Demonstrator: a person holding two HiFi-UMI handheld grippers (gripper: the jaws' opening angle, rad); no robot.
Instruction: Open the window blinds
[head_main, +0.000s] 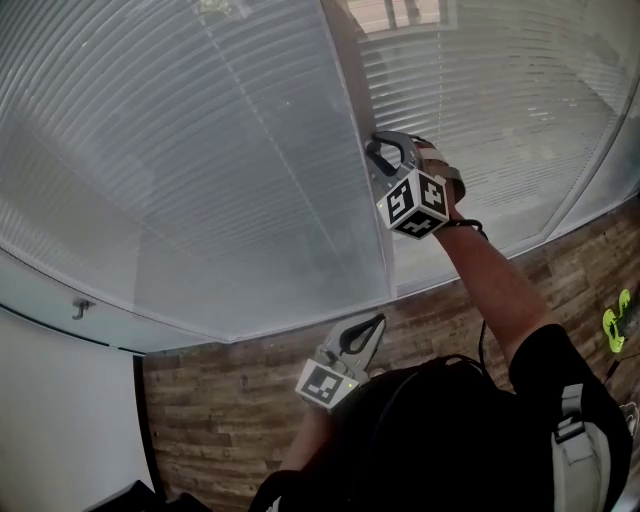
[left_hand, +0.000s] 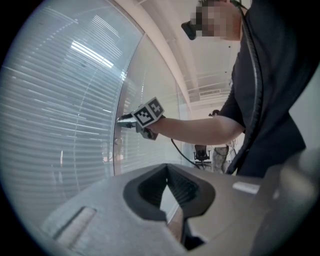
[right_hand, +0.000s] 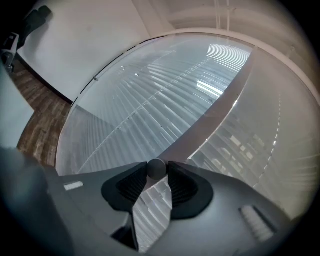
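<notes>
Nearest, at the lower middle of the head view, the left gripper (head_main: 374, 324) is parked close to the body over the wood floor (head_main: 240, 400). Its jaws are pressed together at the tips with nothing caught between them, so it's basically idle.

Further out, the right gripper (head_main: 373, 148) is held up at the post (right_hand: 215, 112) that splits the two panes, upper middle of the head view. In the right gripper view a small dark round knob (right_hand: 156, 169) is pinched right at the pad tips, dead centre of the frame, jaws roughly half spread around it.

Behind that, the blinds (head_main: 200, 150) fill pretty much the whole upper half of the head view, on both sides of the post. The slats look tilted shut, just a hazy white sheet with thin lines.

Handling guess: the slats are thin and light and probably easily kinked, and they seem to sit behind glass, so they shouldn't be grabbed at all. The knob is where hold should be taken. It looks hard, smooth and tiny, so slip is likely to be the main worry. It's best gripped across its round sides, squarely in the ribbed pads rather than at the very tips, and then twisted about its own axis without being yanked sideways.
</notes>
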